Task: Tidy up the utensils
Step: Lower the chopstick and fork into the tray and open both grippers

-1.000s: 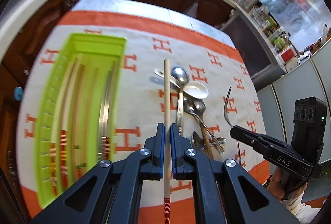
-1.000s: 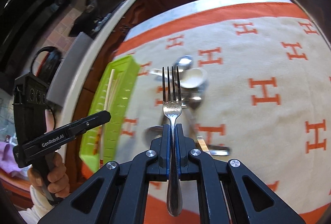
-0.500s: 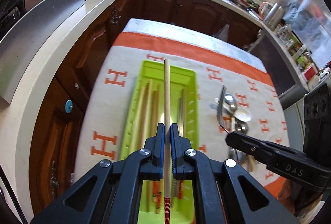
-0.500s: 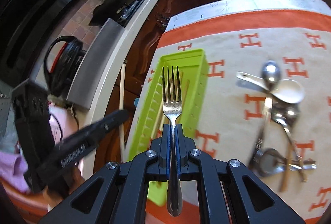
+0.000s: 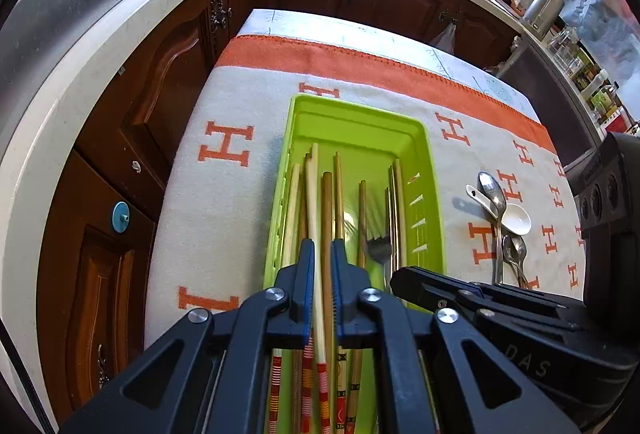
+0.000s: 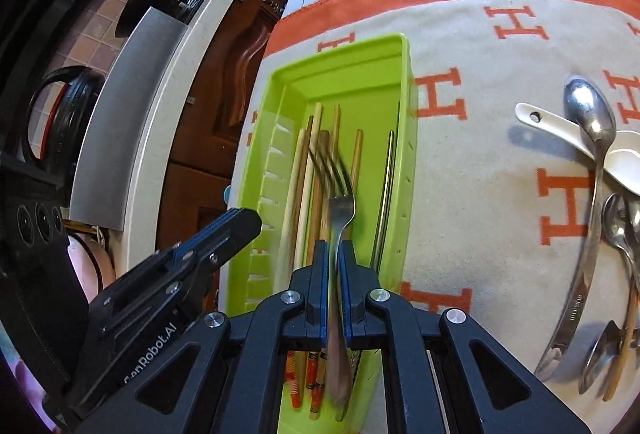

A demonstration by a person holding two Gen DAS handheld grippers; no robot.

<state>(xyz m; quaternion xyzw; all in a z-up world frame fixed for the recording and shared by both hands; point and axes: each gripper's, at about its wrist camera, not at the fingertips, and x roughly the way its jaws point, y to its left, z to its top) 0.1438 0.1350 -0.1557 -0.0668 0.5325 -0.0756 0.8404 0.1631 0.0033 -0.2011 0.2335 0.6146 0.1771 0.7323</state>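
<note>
1. Left gripper point(image 5: 321, 288), jaws slightly parted, loosely brackets a pale chopstick point(image 5: 315, 234) lying in the green tray point(image 5: 434, 169); judged best to open fully, then lift straight.
2. Right gripper point(image 6: 335, 290), jaws parted, fork point(image 6: 340, 209) slipping into the tray; judged best to clear slowly.
3. Roughly seven chopsticks in the tray; one ceramic spoon point(image 6: 616, 157) and about four metal spoons point(image 6: 592, 121) on the table.

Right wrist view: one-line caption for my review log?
Right gripper opening around a fork over the green tray of chopsticks.

lime-green tray point(image 5: 434, 169), cream cloth point(image 5: 248, 101) with orange h's, red-banded pale chopsticks point(image 5: 316, 234)
</note>
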